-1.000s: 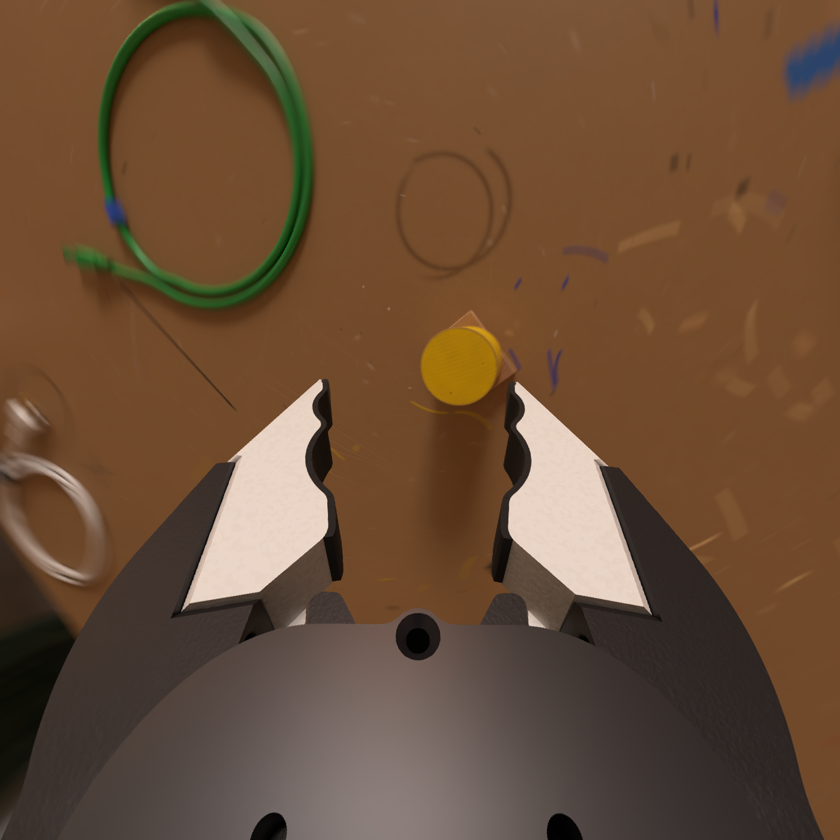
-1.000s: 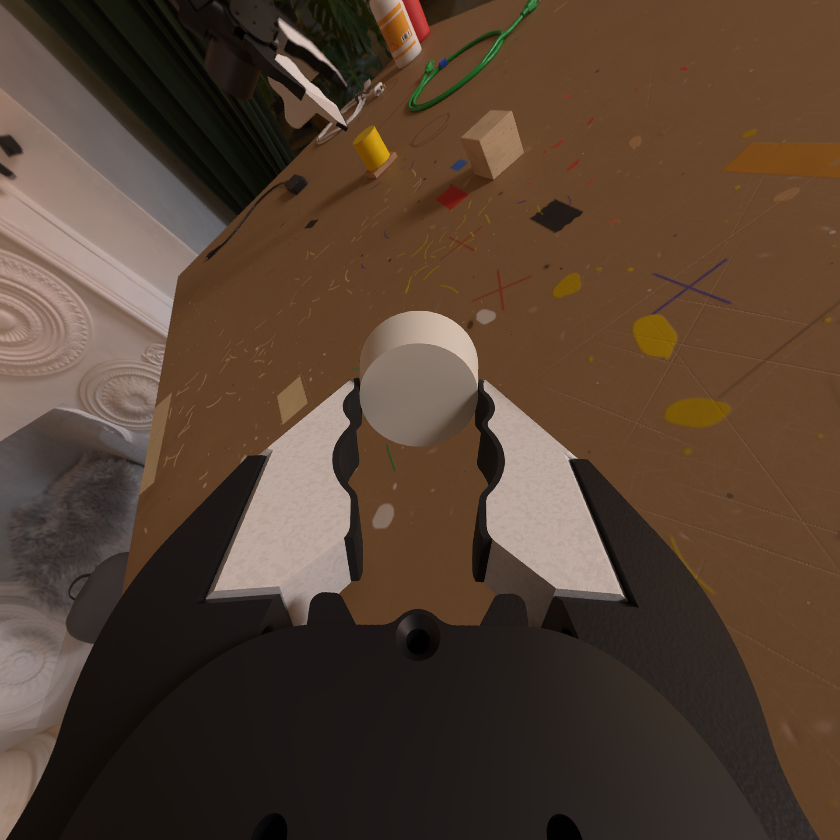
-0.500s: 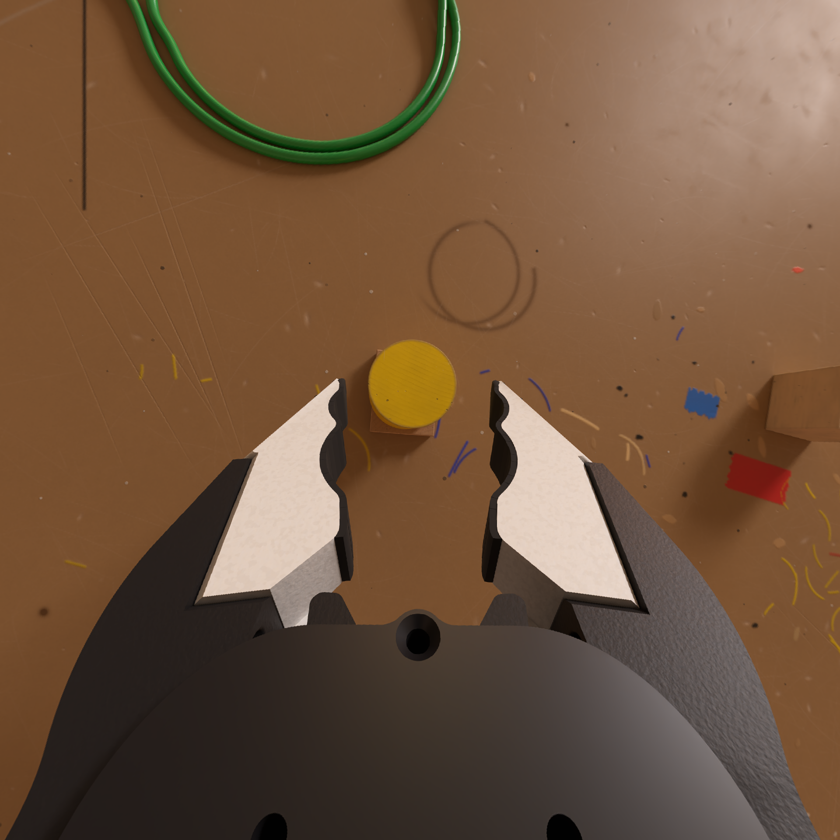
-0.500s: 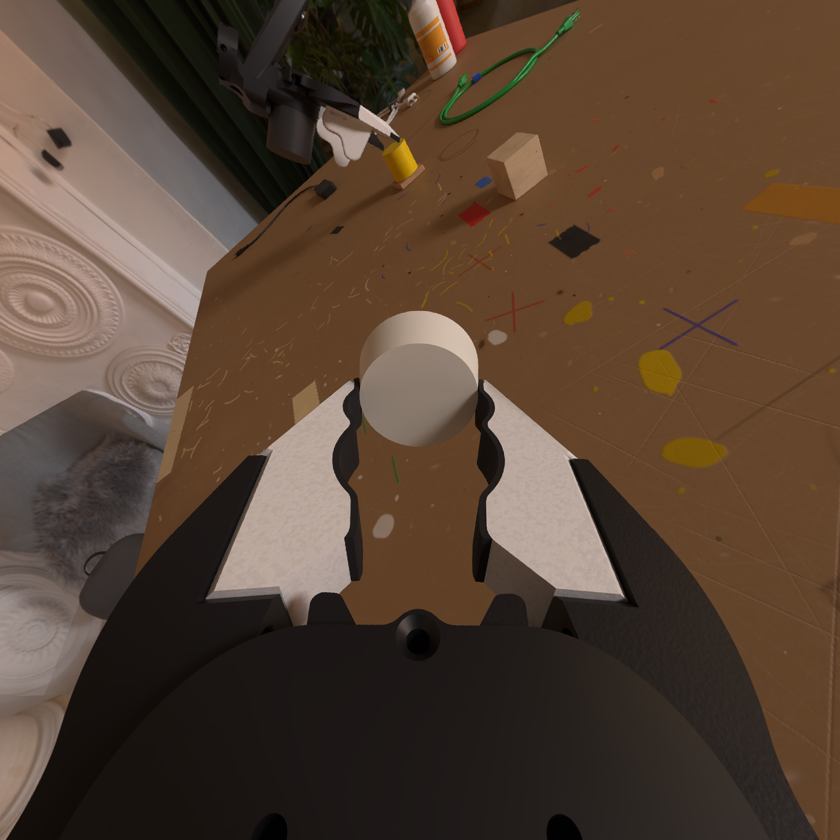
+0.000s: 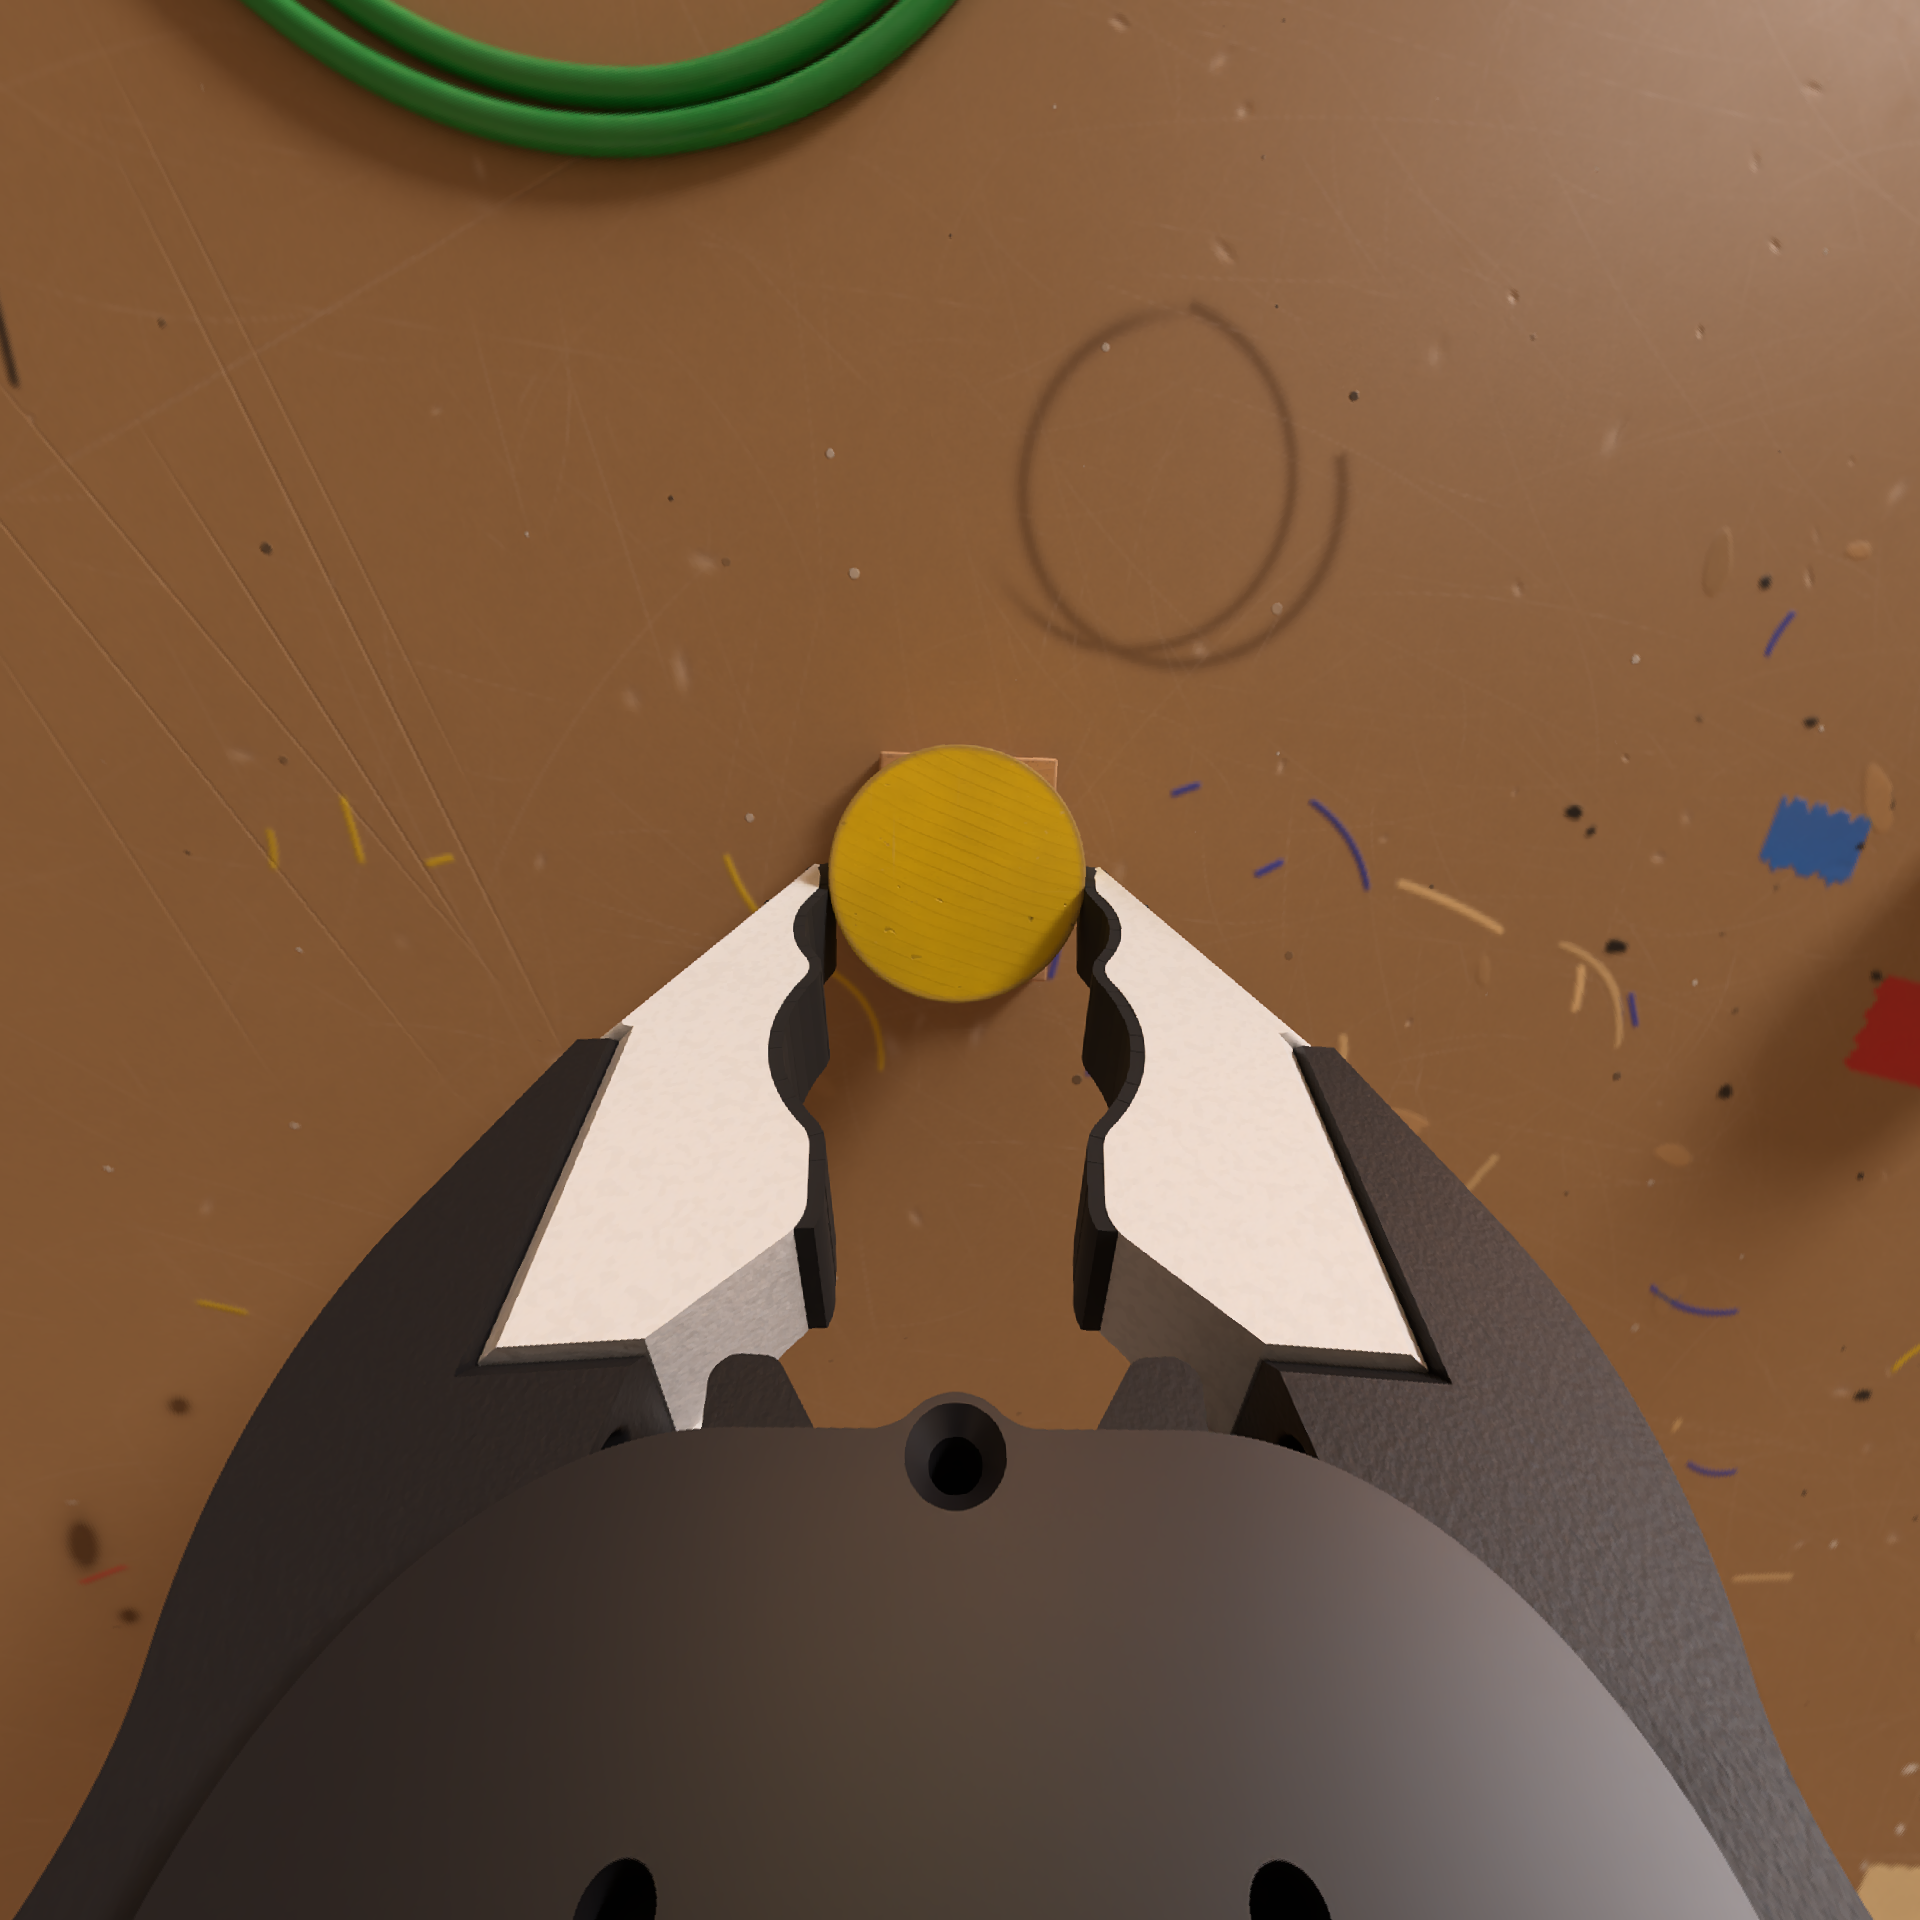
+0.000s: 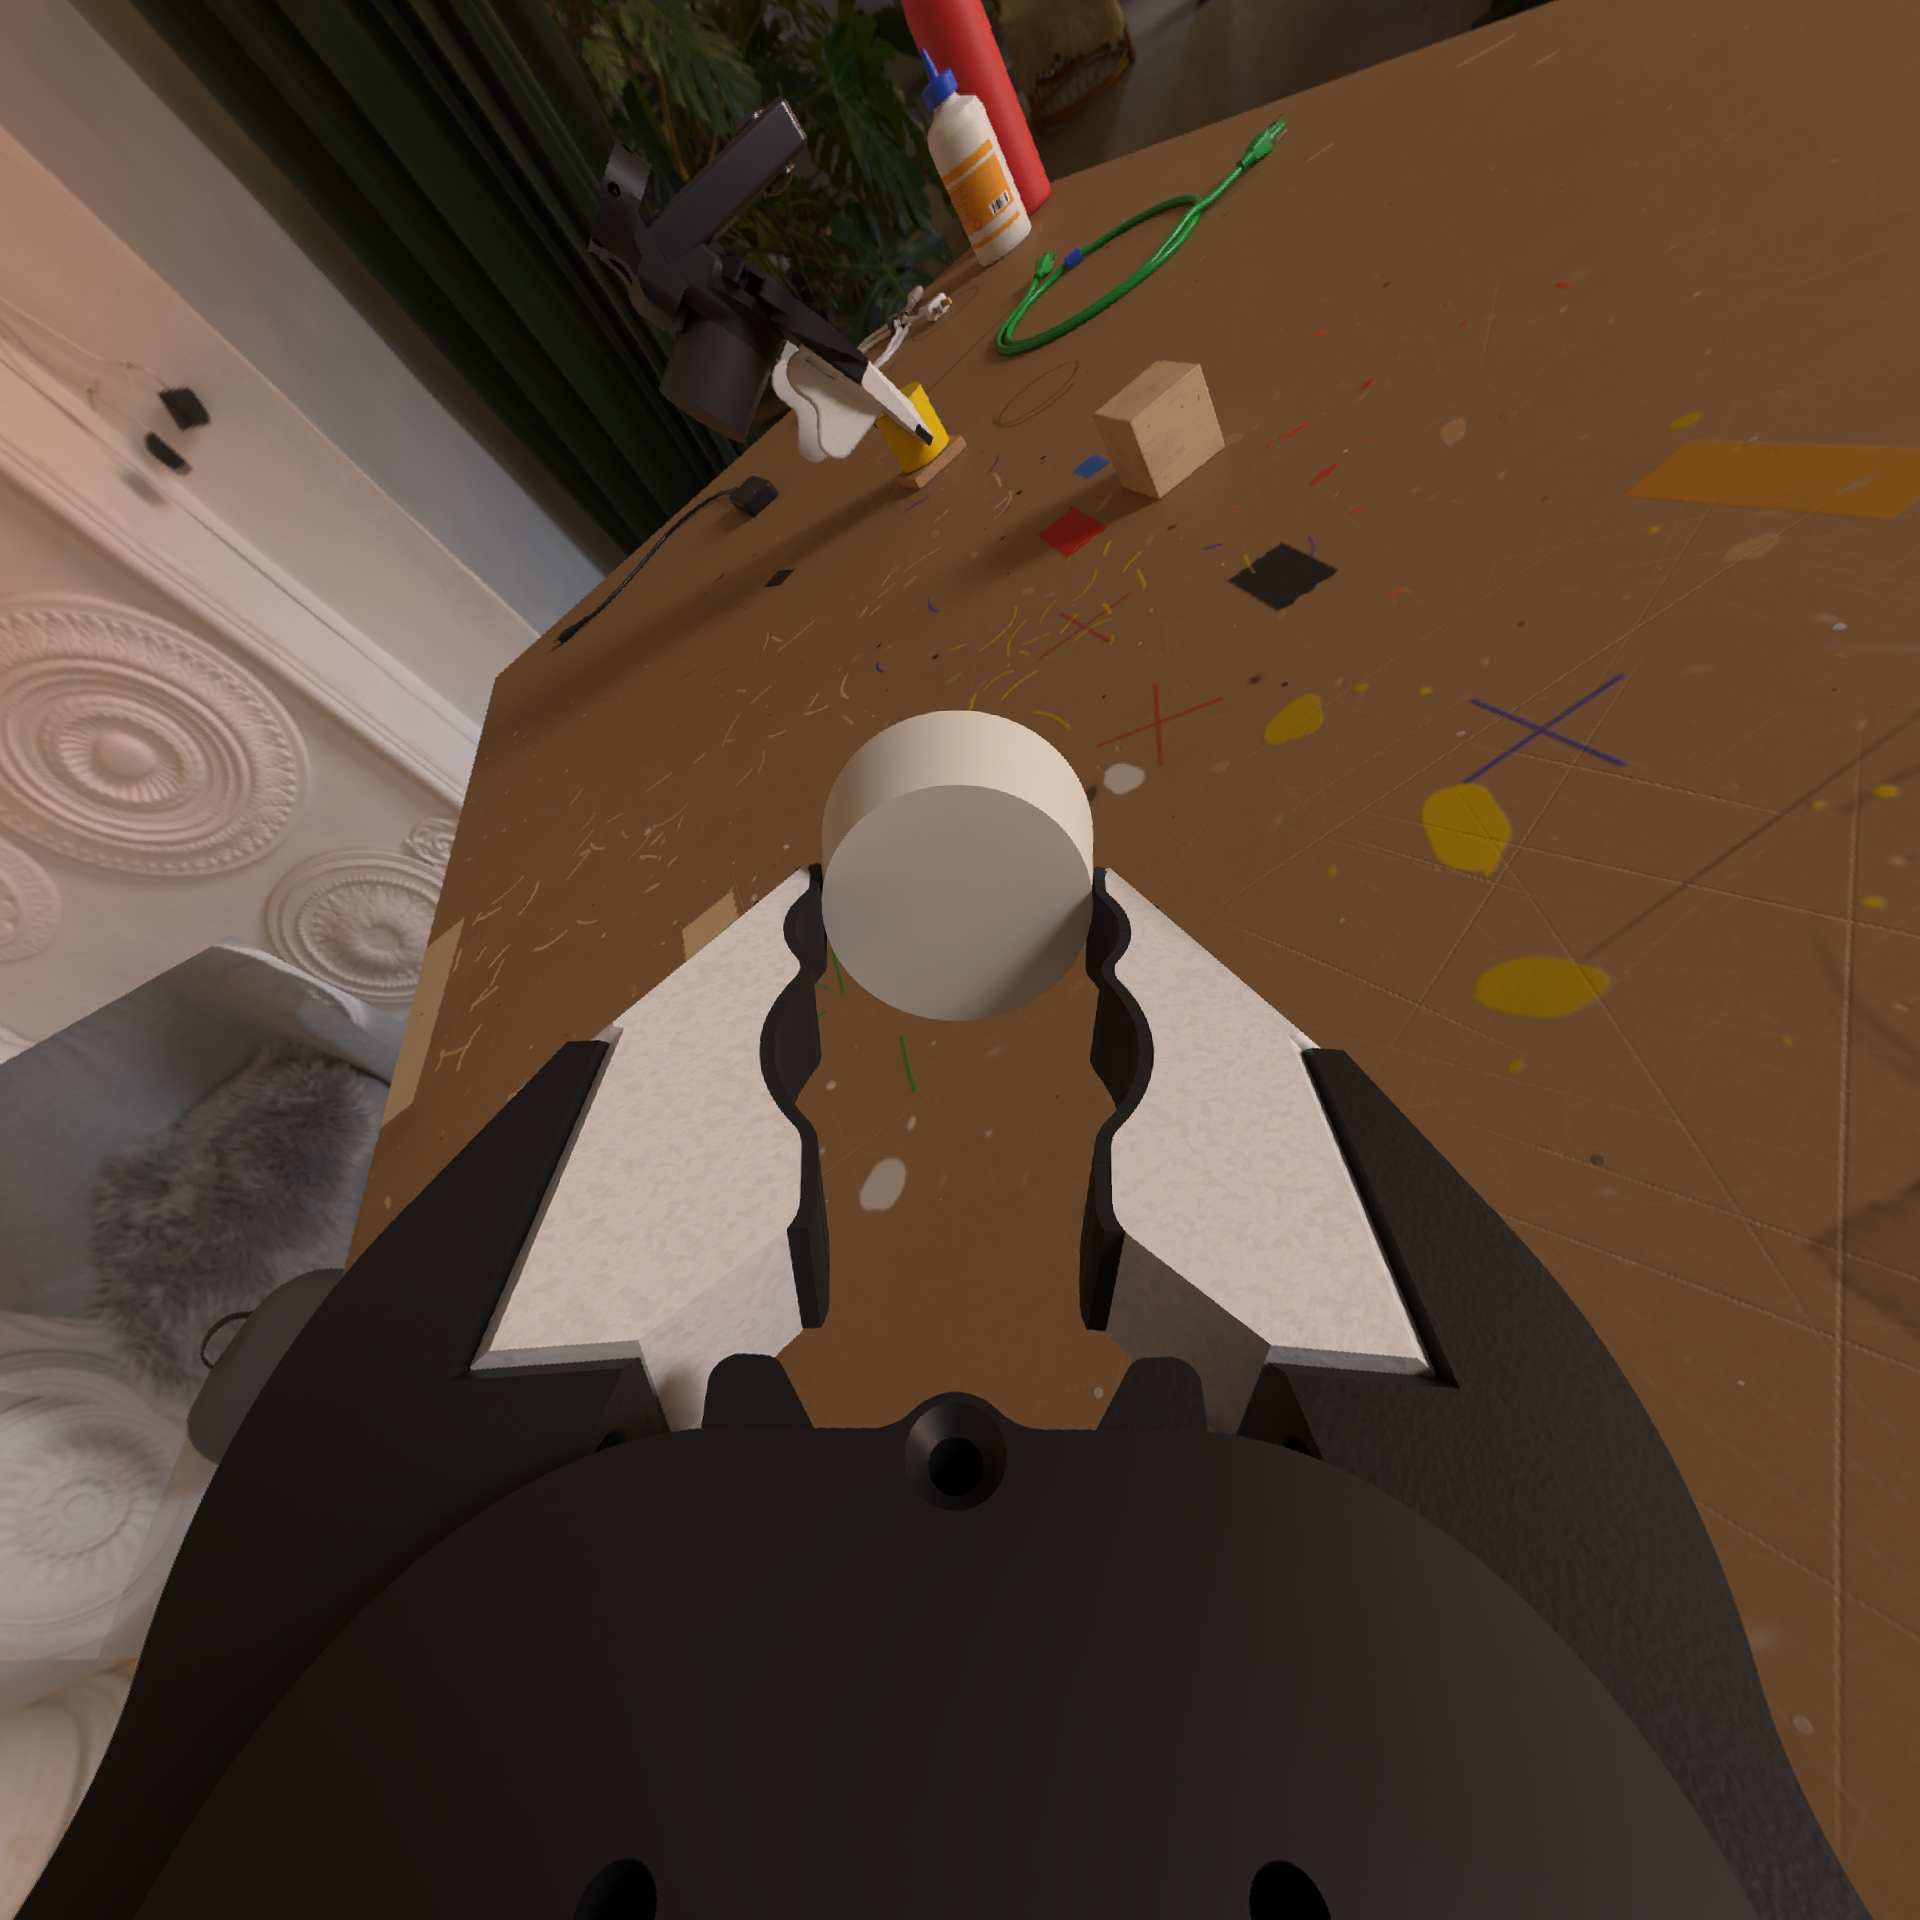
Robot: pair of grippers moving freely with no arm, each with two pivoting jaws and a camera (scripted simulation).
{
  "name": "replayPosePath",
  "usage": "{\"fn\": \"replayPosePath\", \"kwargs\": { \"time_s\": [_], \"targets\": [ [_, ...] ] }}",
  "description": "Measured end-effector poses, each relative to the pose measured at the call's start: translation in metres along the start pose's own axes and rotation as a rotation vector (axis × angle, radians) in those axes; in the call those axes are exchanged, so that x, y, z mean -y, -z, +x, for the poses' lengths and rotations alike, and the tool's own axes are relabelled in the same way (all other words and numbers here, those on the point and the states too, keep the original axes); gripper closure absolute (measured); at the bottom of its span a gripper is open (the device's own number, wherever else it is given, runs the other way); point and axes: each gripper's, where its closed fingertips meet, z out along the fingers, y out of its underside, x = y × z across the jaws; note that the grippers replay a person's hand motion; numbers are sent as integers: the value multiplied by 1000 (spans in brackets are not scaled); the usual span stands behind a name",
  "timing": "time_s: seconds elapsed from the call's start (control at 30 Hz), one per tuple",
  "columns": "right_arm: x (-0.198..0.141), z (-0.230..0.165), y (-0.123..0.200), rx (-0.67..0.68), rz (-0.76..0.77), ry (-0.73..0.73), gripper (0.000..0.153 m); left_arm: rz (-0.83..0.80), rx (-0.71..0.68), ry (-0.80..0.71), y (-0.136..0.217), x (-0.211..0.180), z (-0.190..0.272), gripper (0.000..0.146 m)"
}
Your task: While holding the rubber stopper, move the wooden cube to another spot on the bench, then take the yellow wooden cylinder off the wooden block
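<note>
The yellow wooden cylinder (image 5: 954, 873) stands upright on the small wooden block (image 5: 1044, 771), of which only corners show under it. My left gripper (image 5: 954, 885) comes down from above, and its fingertips (image 5: 805, 904) press on both sides of the cylinder. In the right wrist view the left gripper (image 6: 883, 410) is at the cylinder (image 6: 920, 442), which rests on the block (image 6: 935, 470). The wooden cube (image 6: 1162, 426) sits on the bench to their right. My right gripper (image 6: 956, 894) is shut on the cream rubber stopper (image 6: 961, 790), held above the bench.
A green cable loop (image 5: 623, 104) lies beyond the cylinder; it also shows in the right wrist view (image 6: 1122, 260). A white glue bottle (image 6: 977, 177) and a red bottle (image 6: 982, 83) stand at the far bench edge. A small black plug (image 6: 753, 497) lies near the left edge.
My left gripper has come down over the cylinder and its fingers have narrowed onto the cylinder's sides. My right gripper has shifted a little, the stopper unchanged in it.
</note>
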Motion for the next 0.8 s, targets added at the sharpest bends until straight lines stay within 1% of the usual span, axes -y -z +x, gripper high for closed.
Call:
{"fn": "replayPosePath", "kwargs": {
  "time_s": [0.1, 0.17, 0.23, 0.3, 0.33, 0.4, 0.43, 0.5, 0.57, 0.6, 0.67, 0.73, 0.8],
  "targets": [
    [1, -1, 2, -9, 8, 6, 102, 26, -12, -69, 14, 8, -2, 100],
    [1, -2, 4, -9, 12, 3, 102, 82, -4, -146, 40, 21, 0, 100],
    [0, -3, 5, -9, 11, 4, 102, 159, -36, -243, 76, 39, 15, 100],
    [1, -5, 6, -10, 12, 6, 102, 237, -113, -387, 117, 59, 50, 100],
    [1, -6, 6, -10, 13, 7, 102, 264, -164, -480, 135, 66, 75, 100],
    [1, -8, 9, -13, 19, 5, 102, 280, -261, -733, 161, 72, 138, 100],
    [1, -9, 11, -17, 21, 4, 102, 276, -295, -889, 166, 71, 170, 100],
    [1, -11, 15, -35, 26, 0, 102, 224, -329, -1154, 157, 62, 231, 100],
    [-2, -13, 22, -65, 27, -1, 102, 153, -385, -1324, 133, 49, 284, 100],
    [-3, -14, 26, -83, 26, -3, 102, 116, -419, -1380, 119, 41, 305, 100],
    [-6, -16, 36, -119, 32, -11, 102, 68, -439, -1499, 90, 29, 337, 100],
    [-8, -17, 46, -153, 46, -17, 102, 52, -462, -1606, 64, 16, 356, 100],
    [-11, -17, 54, -179, 53, -28, 102, 21, -496, -1665, 44, 4, 367, 100]
  ]
}}
